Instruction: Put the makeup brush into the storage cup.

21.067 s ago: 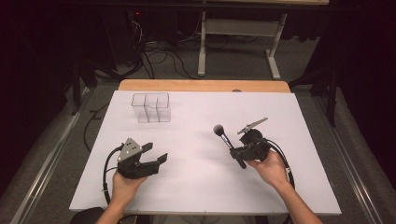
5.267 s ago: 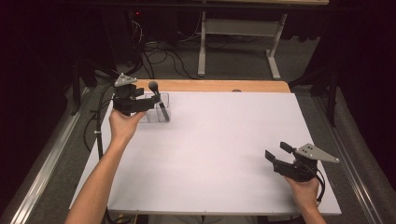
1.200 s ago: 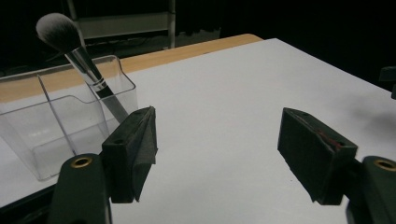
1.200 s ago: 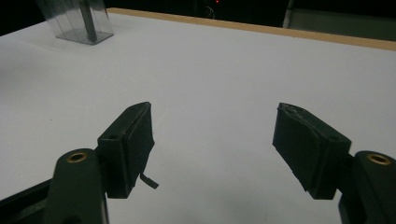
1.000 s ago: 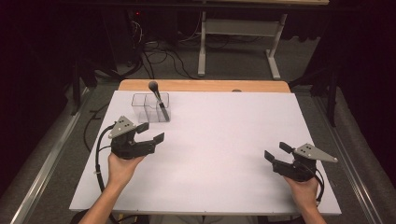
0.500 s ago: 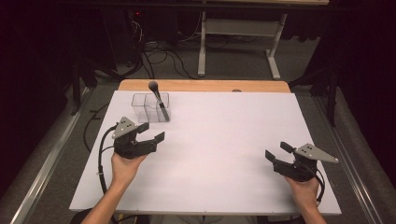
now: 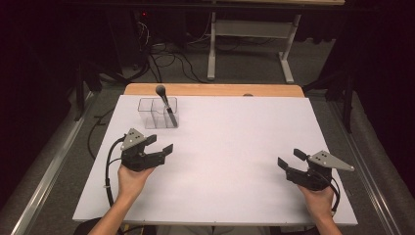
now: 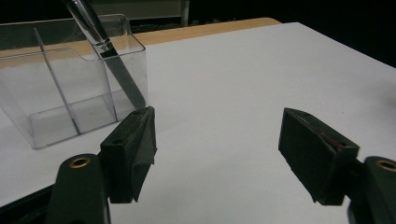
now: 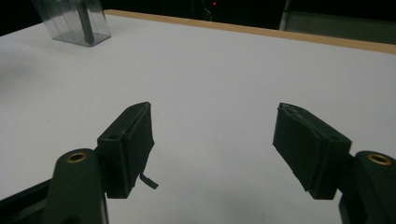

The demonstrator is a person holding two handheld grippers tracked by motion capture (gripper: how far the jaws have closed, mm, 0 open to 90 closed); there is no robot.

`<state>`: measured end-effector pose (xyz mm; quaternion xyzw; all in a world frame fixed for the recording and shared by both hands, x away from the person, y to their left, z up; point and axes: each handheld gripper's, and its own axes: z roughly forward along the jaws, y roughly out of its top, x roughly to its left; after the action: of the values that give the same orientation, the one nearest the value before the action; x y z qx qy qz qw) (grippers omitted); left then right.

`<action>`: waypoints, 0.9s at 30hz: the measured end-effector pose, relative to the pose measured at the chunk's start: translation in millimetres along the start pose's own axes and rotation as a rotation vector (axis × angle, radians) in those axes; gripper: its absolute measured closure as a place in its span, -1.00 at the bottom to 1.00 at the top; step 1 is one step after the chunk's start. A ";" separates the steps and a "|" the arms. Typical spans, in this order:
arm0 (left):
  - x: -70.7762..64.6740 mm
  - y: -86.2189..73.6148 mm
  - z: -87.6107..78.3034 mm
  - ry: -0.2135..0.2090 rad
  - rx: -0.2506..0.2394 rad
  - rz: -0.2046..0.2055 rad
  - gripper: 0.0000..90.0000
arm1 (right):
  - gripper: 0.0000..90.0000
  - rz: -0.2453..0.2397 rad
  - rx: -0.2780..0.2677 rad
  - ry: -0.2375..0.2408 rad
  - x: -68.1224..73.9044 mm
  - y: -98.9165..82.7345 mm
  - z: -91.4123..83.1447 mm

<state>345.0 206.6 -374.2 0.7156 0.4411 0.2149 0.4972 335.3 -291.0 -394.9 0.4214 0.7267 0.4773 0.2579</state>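
The left gripper (image 7: 157,145) hovers low over the near-left part of the white tabletop (image 7: 235,147), its jaws spread wide with nothing between them; in the left gripper view they frame bare white surface just short of the clear organizer (image 8: 70,88). That spread and the gap to the box suggest a hand that is done with its load, with no reach under way. The right gripper (image 7: 289,159) sits well apart at the near-right corner of the tabletop, also gaping and empty, its jaws pointing across the sheet toward the far-left corner; it looks parked out of the way so that it cannot knock anything. Beyond the left gripper stands the organizer (image 7: 157,112), a transparent box split into compartments by thin walls, near the far-left edge of the tabletop. The makeup brush (image 7: 165,104) stands in its right-hand compartment, handle end down against the bottom and the dark rounded head up above the rim, leaning toward the far left. It leans because the compartment is wider than the handle, so the rim props it. From the right gripper view the organizer (image 9: 74,21) shows small and far off at upper left. The placing looks complete.
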 end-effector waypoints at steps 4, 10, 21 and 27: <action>1.0 -3.2 1.3 -0.001 0.004 -0.009 -0.38 | -0.33 0.003 0.000 -0.001 -0.6 0.0 -0.1; 1.5 -7.4 0.3 0.006 0.002 -0.014 -0.38 | -0.33 0.002 0.005 0.006 -0.5 -0.2 0.4; 6.2 -15.4 -1.3 -0.005 0.007 -0.046 -0.38 | -0.33 0.006 0.011 0.016 -0.2 -0.4 1.2; 7.3 -19.8 -0.9 -0.009 0.009 -0.053 -0.38 | -0.33 0.001 0.014 0.024 0.6 -0.4 1.7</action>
<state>339.9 215.6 -392.6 0.7068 0.4587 0.1963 0.5015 336.2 -289.8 -396.0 0.4178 0.7330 0.4772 0.2460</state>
